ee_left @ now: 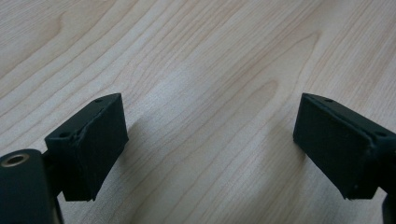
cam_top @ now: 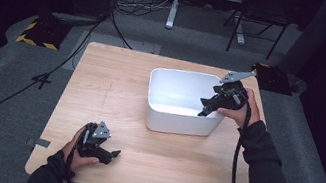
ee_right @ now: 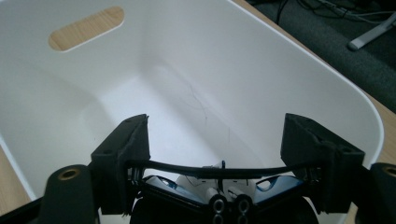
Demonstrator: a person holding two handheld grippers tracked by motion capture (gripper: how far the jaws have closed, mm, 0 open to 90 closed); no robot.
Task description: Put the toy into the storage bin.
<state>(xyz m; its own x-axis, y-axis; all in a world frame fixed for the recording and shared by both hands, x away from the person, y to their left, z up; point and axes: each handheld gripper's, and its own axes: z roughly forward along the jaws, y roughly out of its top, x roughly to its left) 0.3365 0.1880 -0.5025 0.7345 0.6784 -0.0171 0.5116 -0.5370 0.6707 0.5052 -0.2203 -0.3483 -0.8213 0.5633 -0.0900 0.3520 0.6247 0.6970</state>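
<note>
A white plastic bin (cam_top: pixel 181 122) stands on the right half of the wooden table (cam_top: pixel 101 85). My right gripper (cam_top: pixel 206 108) hangs over the bin's right rim and points down into it. In the right gripper view its jaws (ee_right: pixel 215 135) are shut on a black and blue object (ee_right: pixel 205 171) with small white cylinders; a thin black strip spans from pad to pad. What the object is I cannot tell. The bin's floor (ee_right: pixel 177 116) beyond it is bare. My left gripper (cam_top: pixel 112 154) rests low over the table at the front left, open, with bare wood (ee_left: pixel 210 126) between its fingers.
The bin's far wall has an oval handle cut-out (ee_right: pixel 86 28). Behind the table the floor holds cables (cam_top: pixel 135 5), a desk leg (cam_top: pixel 170 19) and a chair (cam_top: pixel 260 17). Yellow-black marked blocks (cam_top: pixel 39 34) lie at the back left.
</note>
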